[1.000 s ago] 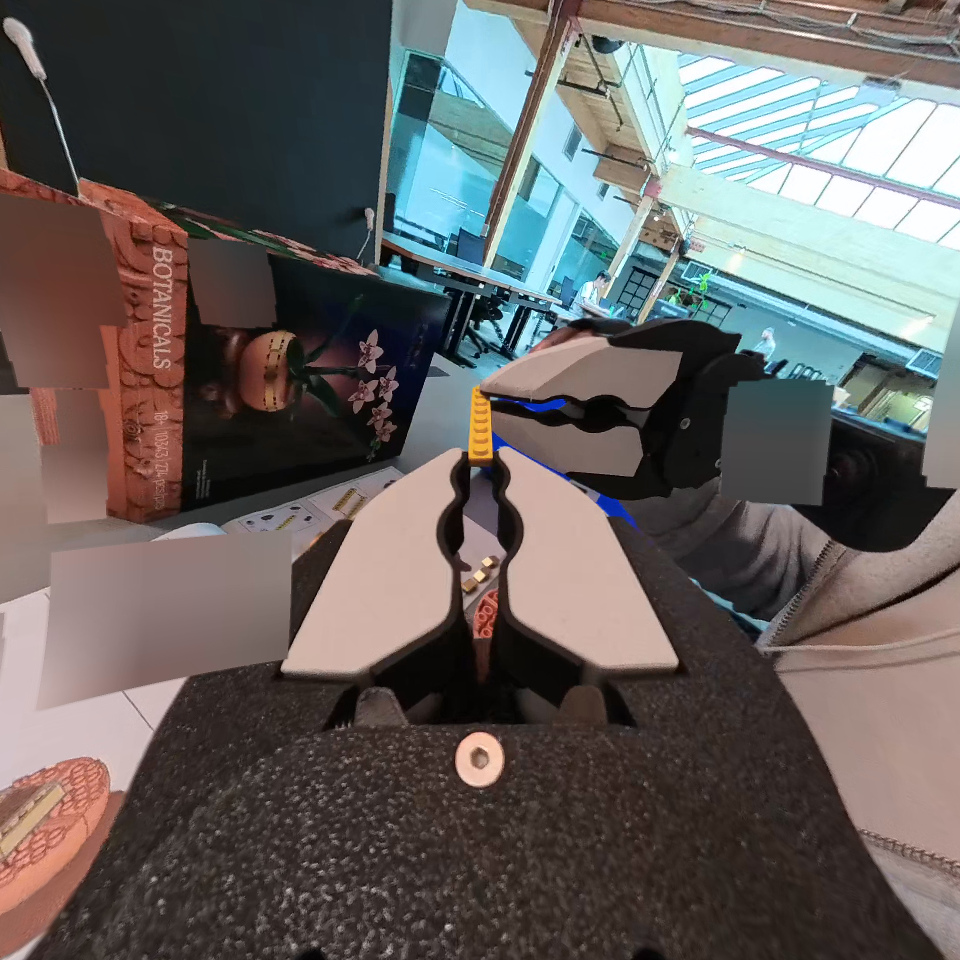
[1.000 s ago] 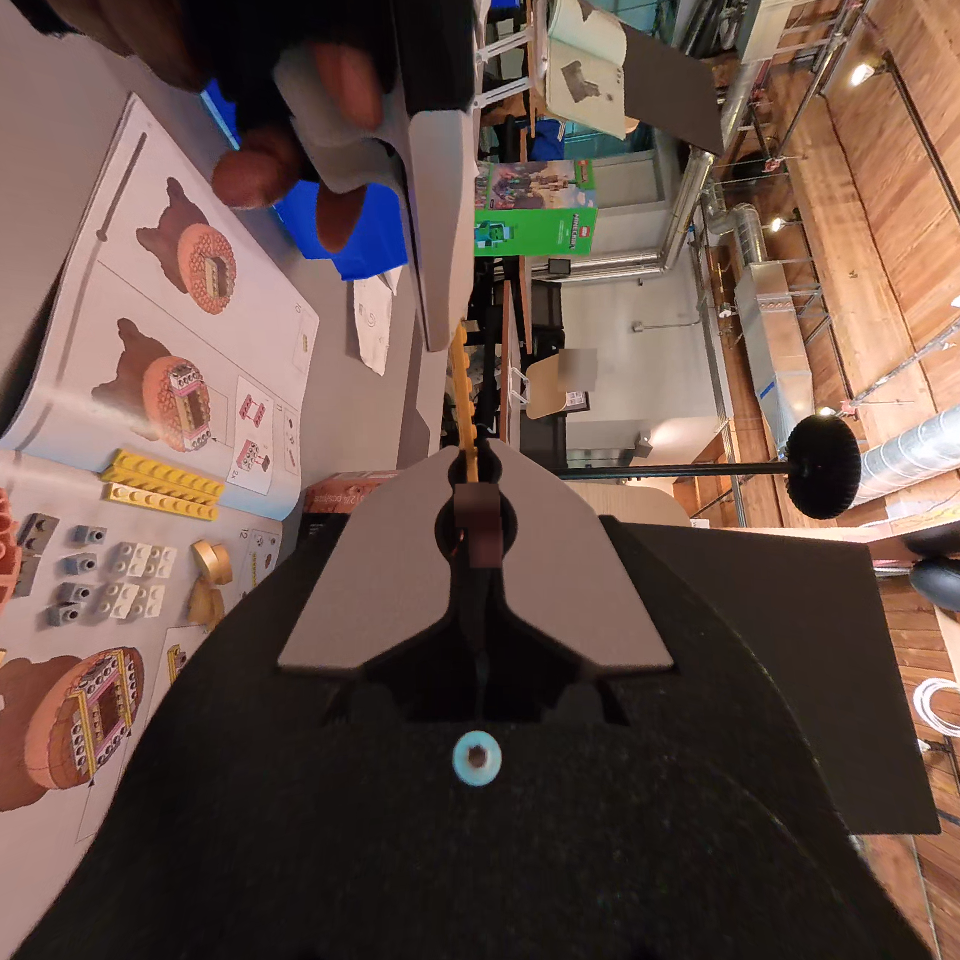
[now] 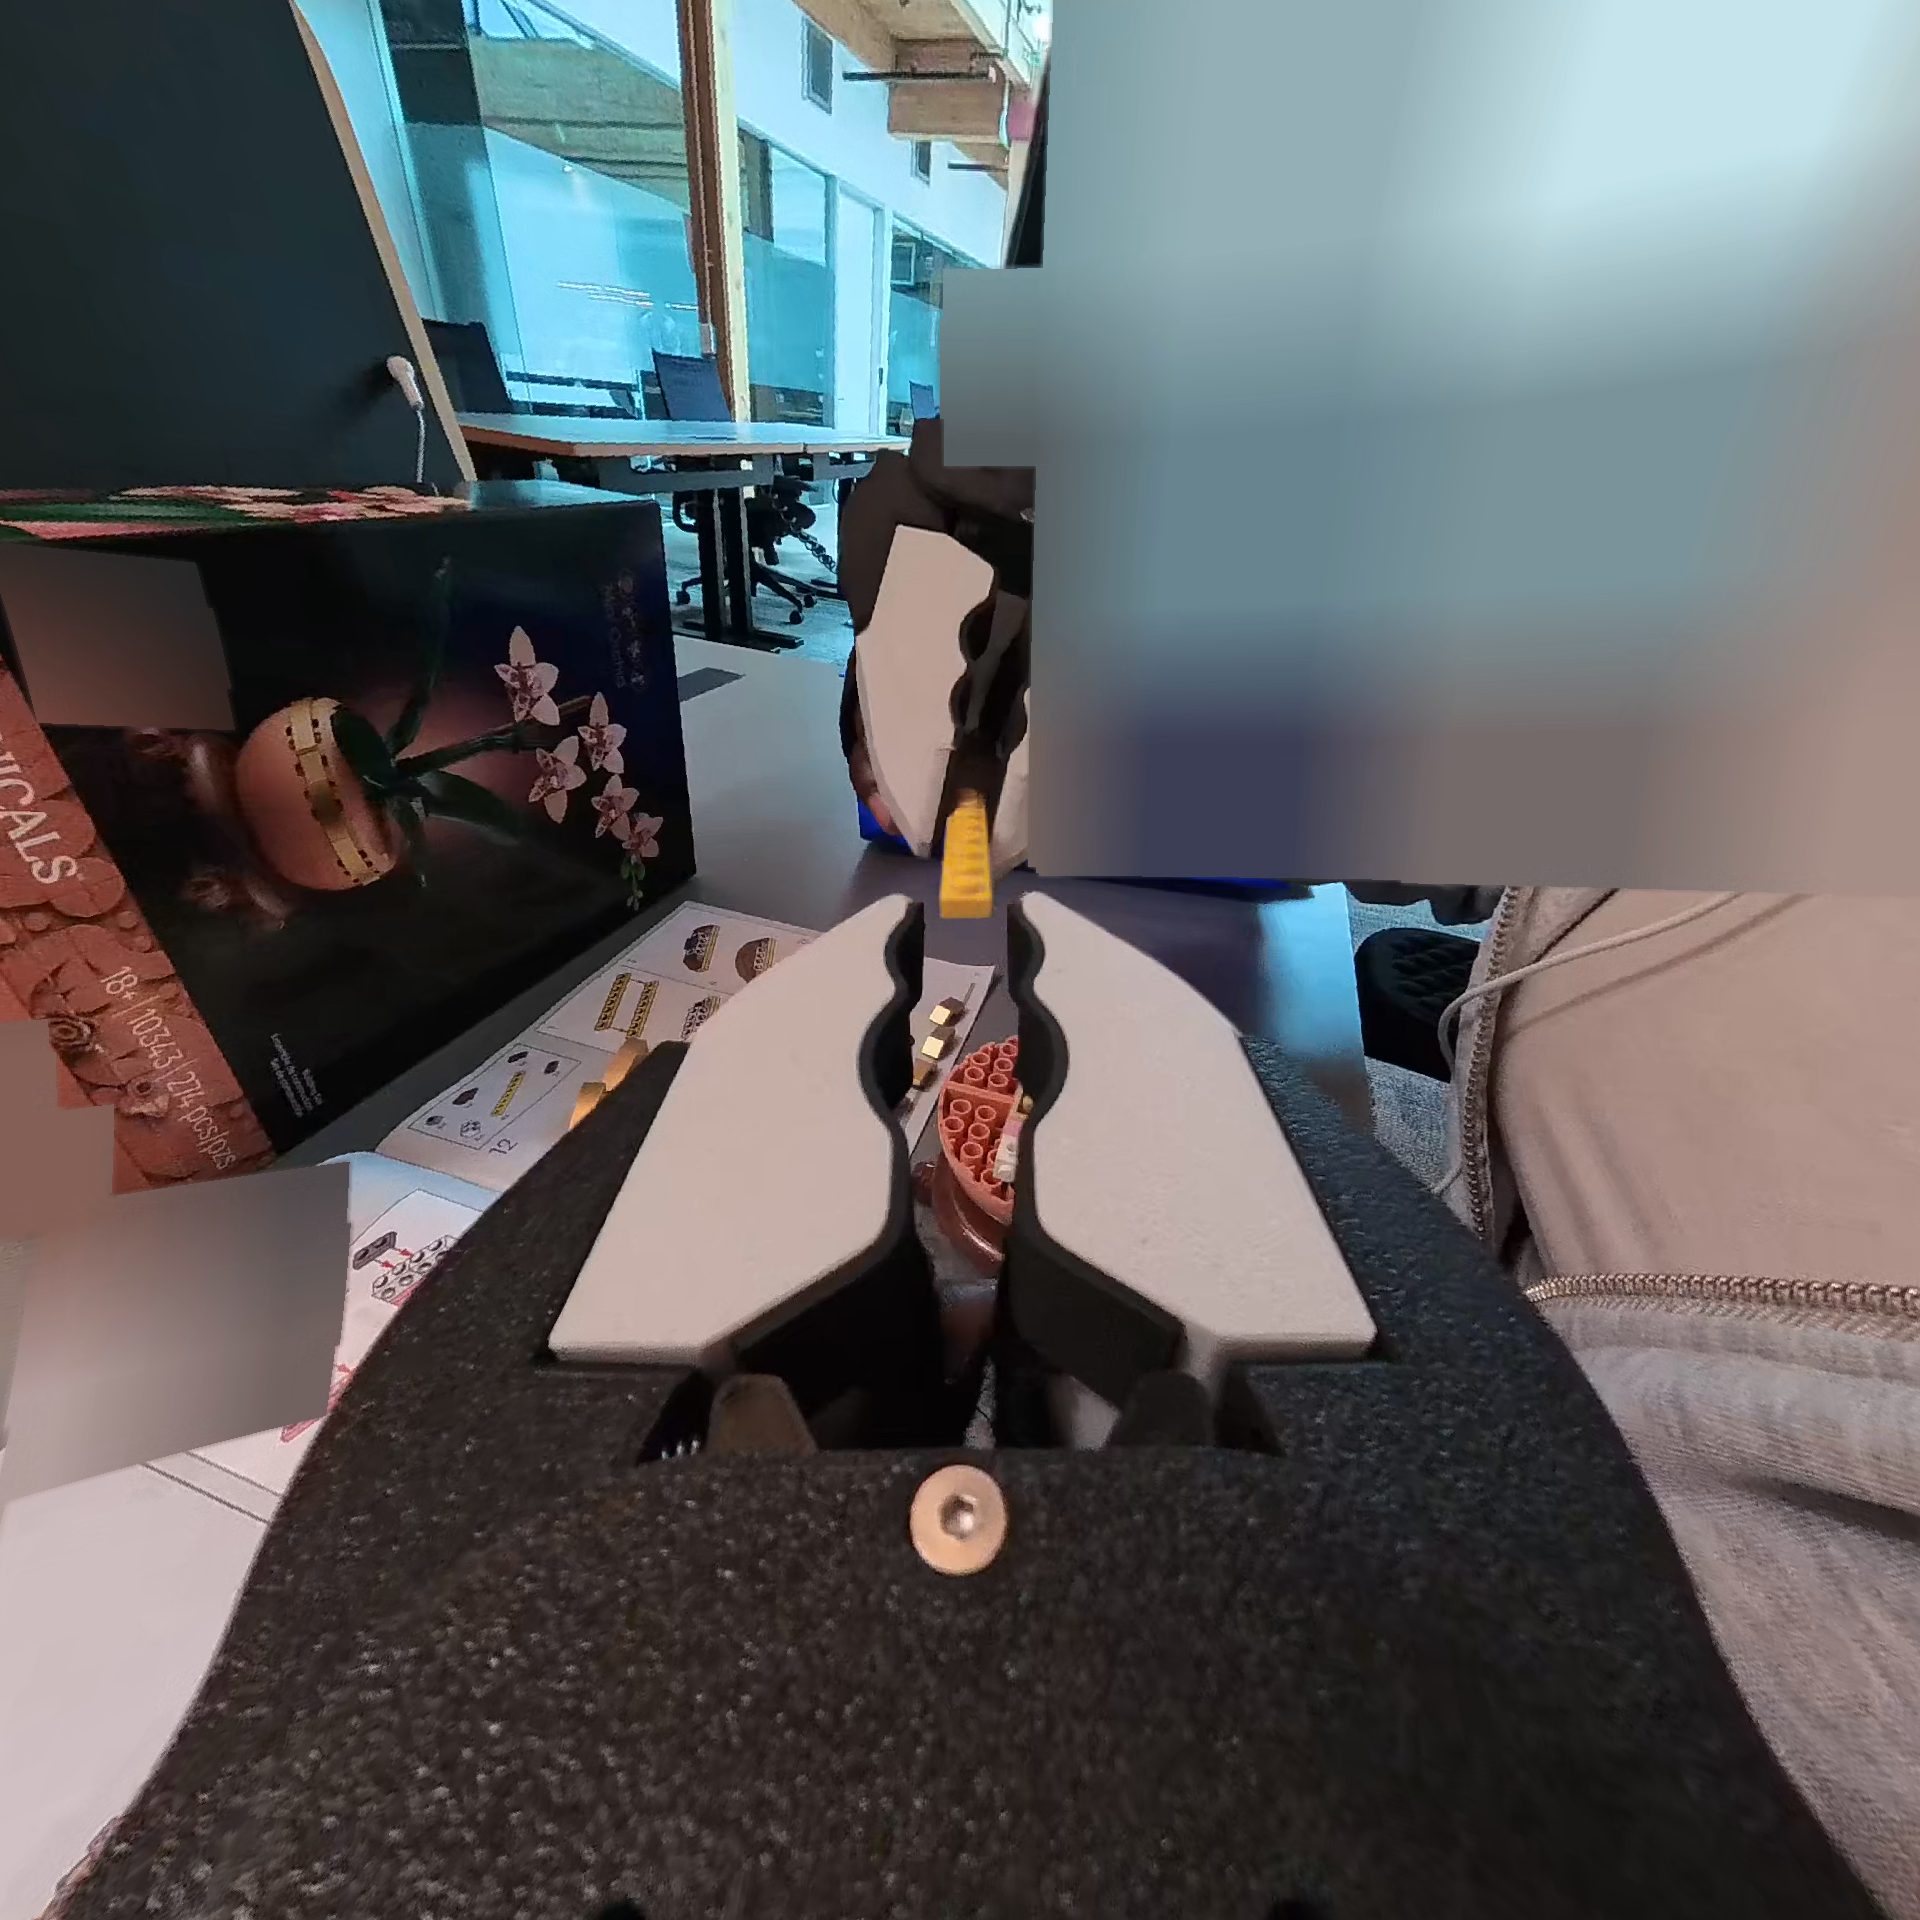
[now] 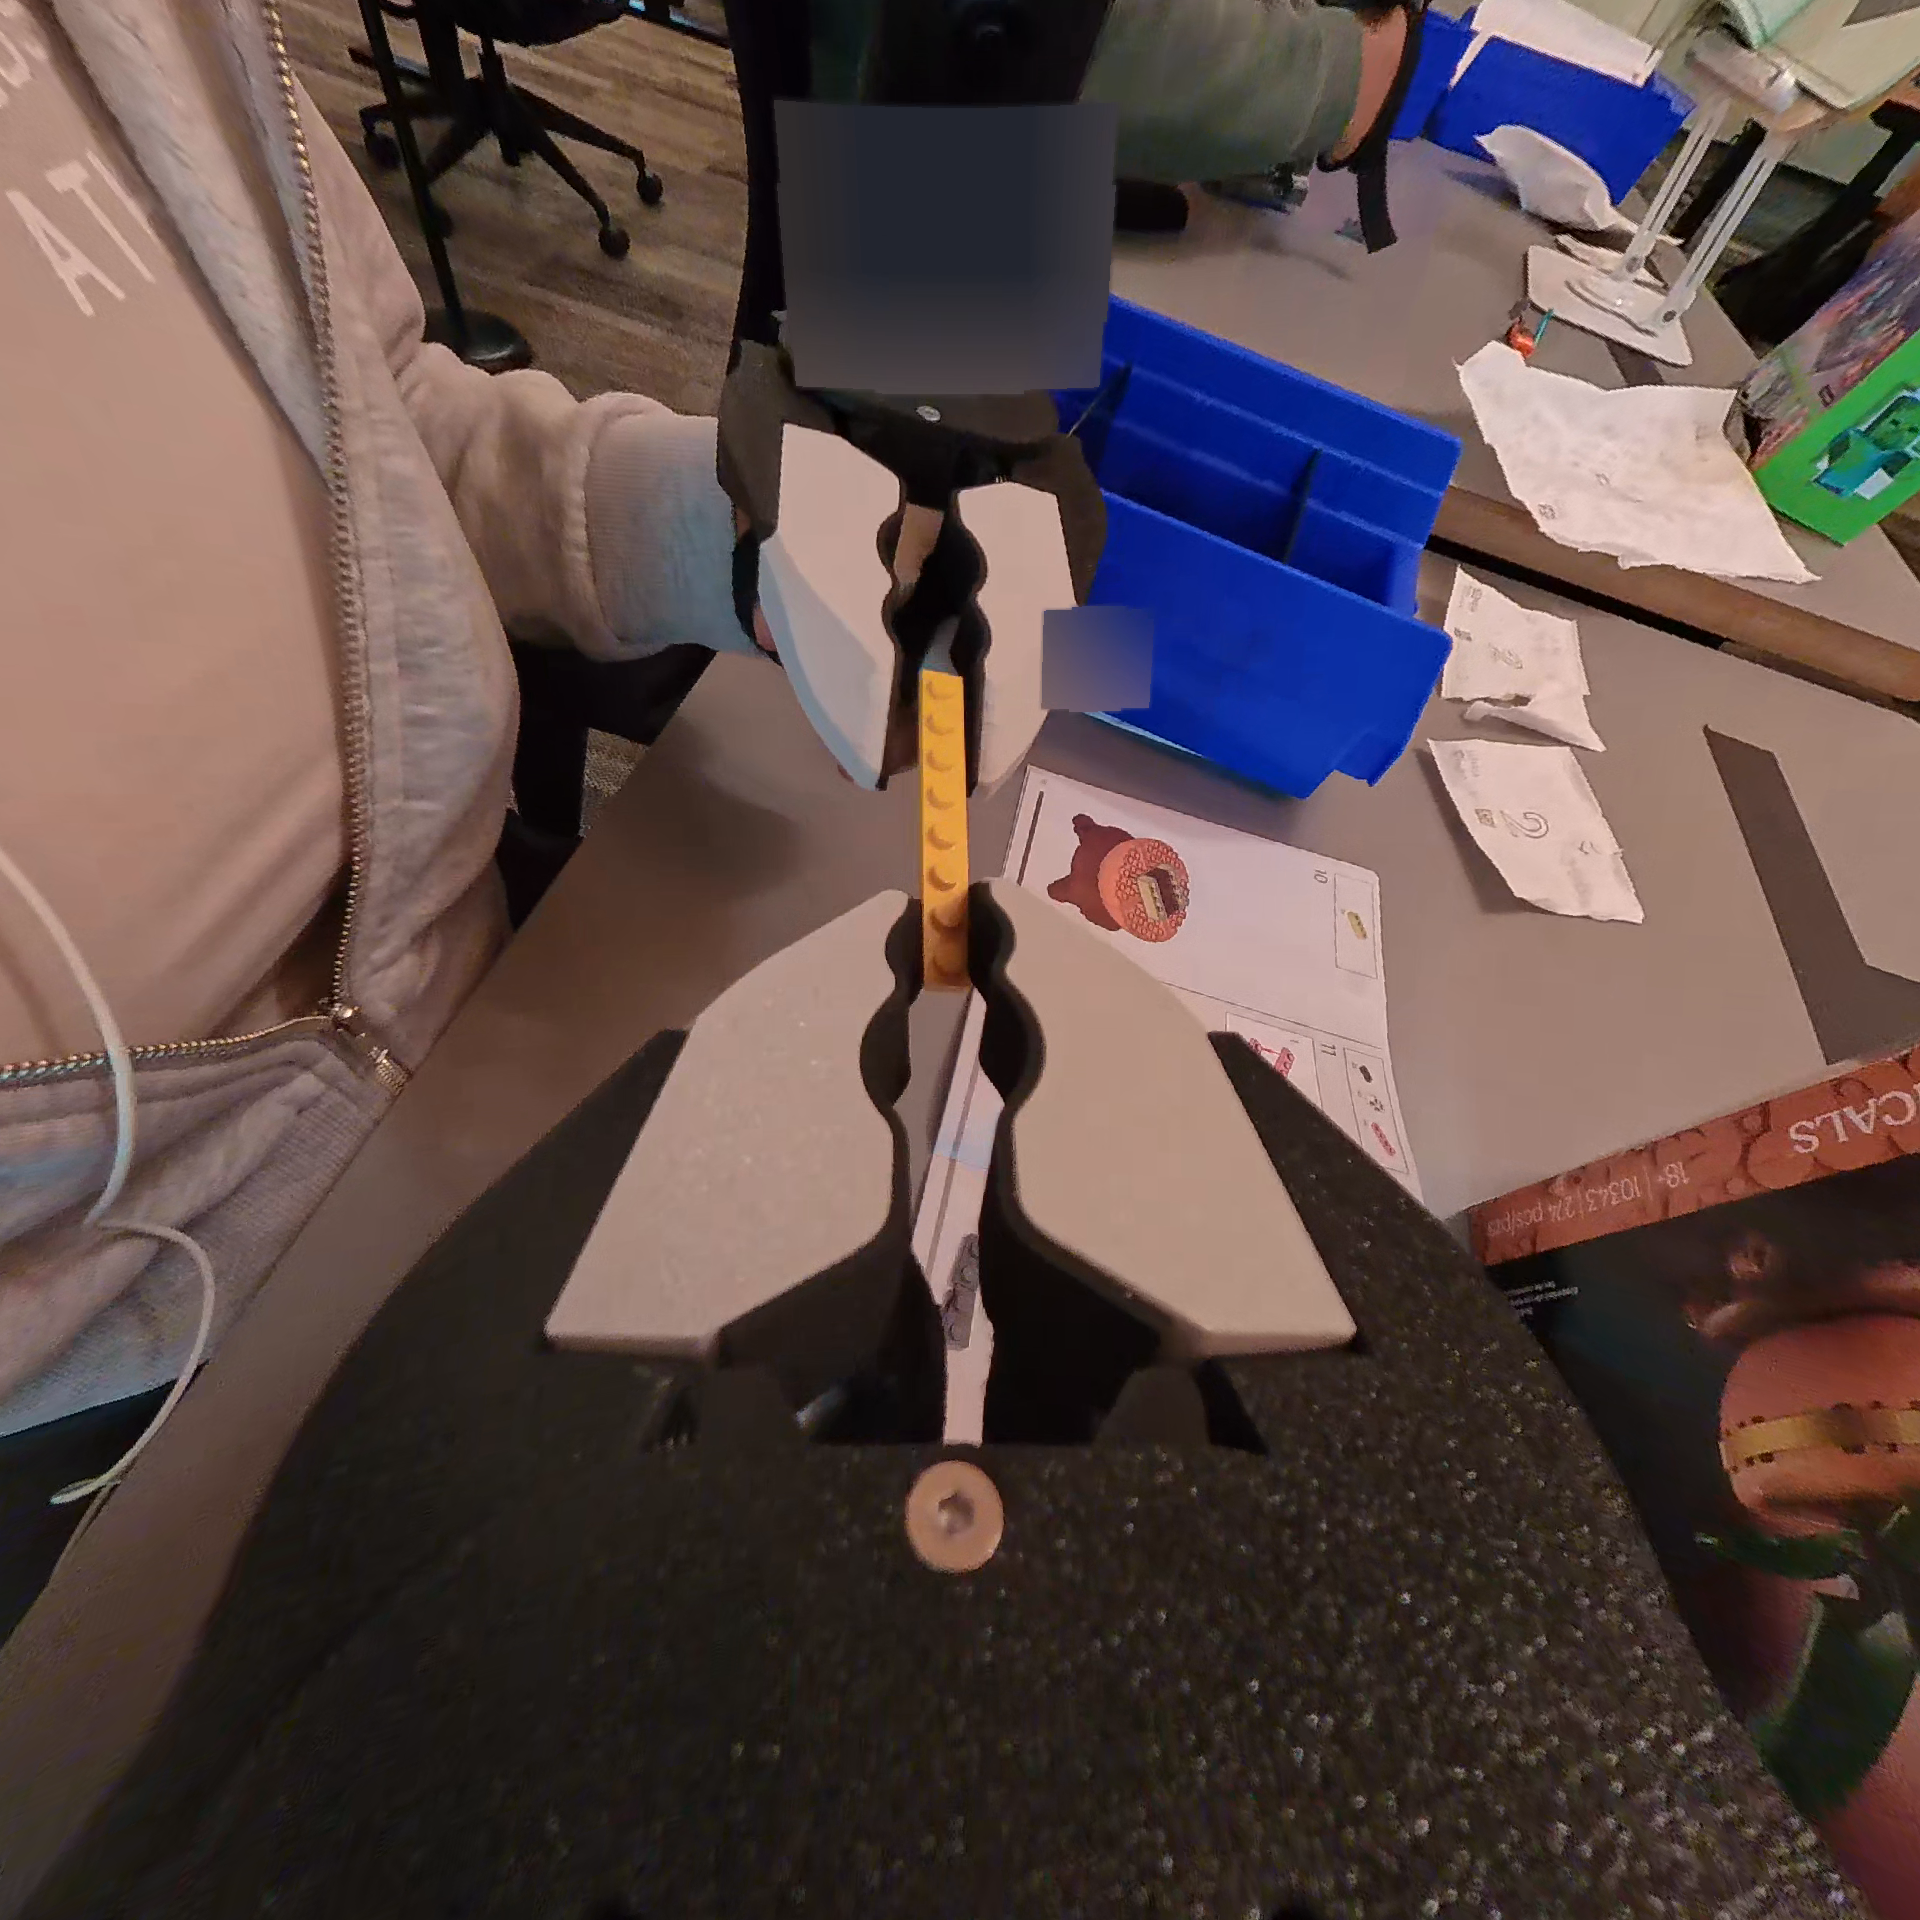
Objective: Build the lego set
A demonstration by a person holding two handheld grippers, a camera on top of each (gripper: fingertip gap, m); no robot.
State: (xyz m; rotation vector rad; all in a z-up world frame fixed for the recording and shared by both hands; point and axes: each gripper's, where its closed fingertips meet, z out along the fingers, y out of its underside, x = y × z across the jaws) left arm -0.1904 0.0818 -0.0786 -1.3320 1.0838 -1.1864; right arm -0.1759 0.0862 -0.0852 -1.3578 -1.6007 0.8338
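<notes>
Above the instruction booklet (image 4: 1226, 935) the right hand-held gripper (image 4: 943, 940) clenches the yellow plate's (image 4: 943, 810) end — the left hand-held gripper (image 3: 964, 920) gapes round the other — so a skewed squeeze could lever it free.

the left gripper (image 3: 964, 914) and right gripper (image 4: 943, 914) have rough, grainy black plastic bodies, matt pale grey fingers (image 3: 769, 1132) and 1 shiny metal screw (image 3: 958, 1521) each. the yellow plate (image 4: 943, 821) is smooth, glossy plastic. the box (image 3: 416, 790) is printed card with a slight sheen. the instruction booklet (image 4: 1247, 914) is matt paper. the hoodie (image 4: 156, 623) is soft fleece cloth with a metal zip. the bin (image 4: 1278, 582) is smooth blue plastic.
</notes>
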